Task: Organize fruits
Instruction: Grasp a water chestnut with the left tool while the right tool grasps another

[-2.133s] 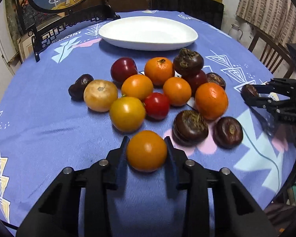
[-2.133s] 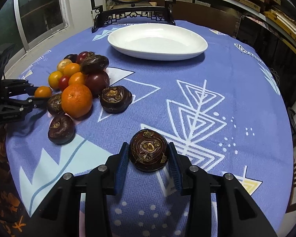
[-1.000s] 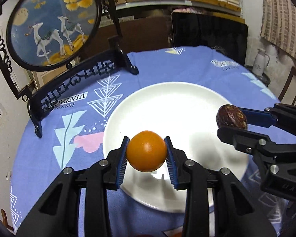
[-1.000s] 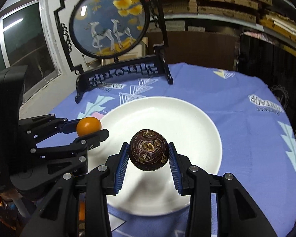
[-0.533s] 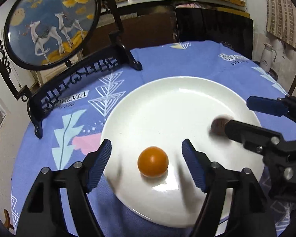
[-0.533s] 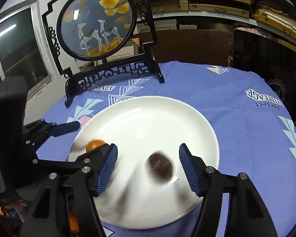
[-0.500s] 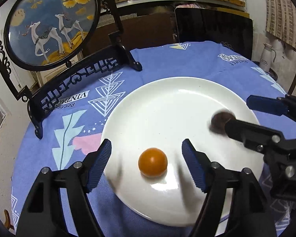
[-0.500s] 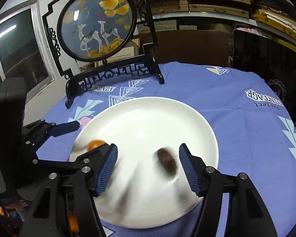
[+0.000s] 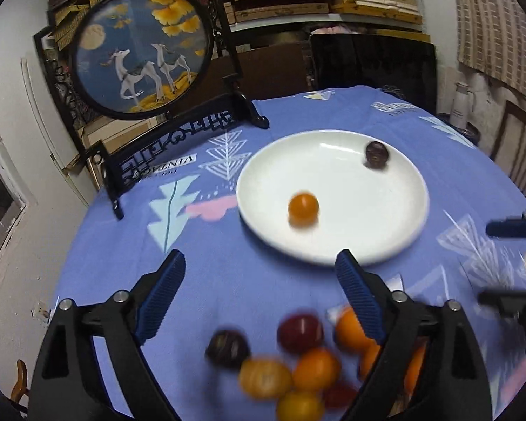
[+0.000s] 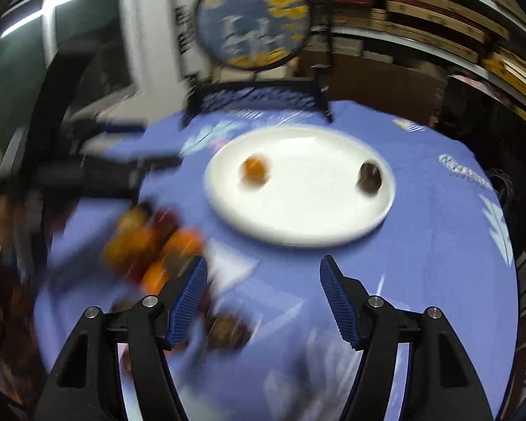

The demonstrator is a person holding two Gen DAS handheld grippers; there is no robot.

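While both grippers' jaws gape wide and empty, an orange (image 9: pixel 303 207) and a dark fruit (image 9: pixel 377 152) lie apart on the plate (image 9: pixel 375 231). Both sit well beyond the left gripper (image 9: pixel 259 293) and right gripper (image 10: pixel 263 289).

We held our left black two-finger gripper with blue ribbed pads (image 9: pixel 259 287) above the table with its jaws spread wide and nothing between them. Its two fingers (image 9: pixel 164 284) angled outward from the black linkage arms at the bottom of the left wrist view. Our right black two-finger gripper with blue ribbed pads (image 10: pixel 263 291) was likewise held wide apart and carried nothing. In the left wrist view, its fingertips (image 9: pixel 505 228) showed at the right edge, one above the other.
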